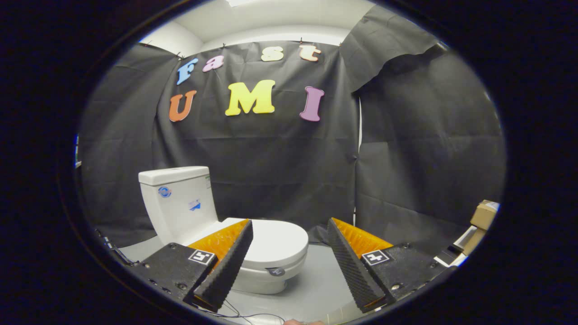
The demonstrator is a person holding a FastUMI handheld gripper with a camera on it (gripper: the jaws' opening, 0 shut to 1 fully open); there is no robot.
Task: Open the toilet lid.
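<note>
The toilet lid (pixel 277 241) lies flat and closed on its seat, so the task is not yet begun. It sits low on the grey floor (pixel 316 284), just beyond the left finger (pixel 226 266) of the claw (pixel 289 262), whose ribbed pad covers the lid's near left part. The lid's front edge overhangs the bowl (pixel 262 282) a little, which looks like the likely place to hook a fingertip under and lift.

The claw stands wide apart with nothing between its fingers. It appears raised and well back from the toilet, probably lining up an approach toward that front rim.

Behind the lid rises the white tank (pixel 178 198), against the black cloth wall (pixel 280 171). The hinge is hidden by the left finger, as is most of the bowl's left side. A cardboard box (pixel 484 213) and some flat items near it are too distorted to identify. Thin cables (pixel 246 315) trail on the floor below the fingers.
</note>
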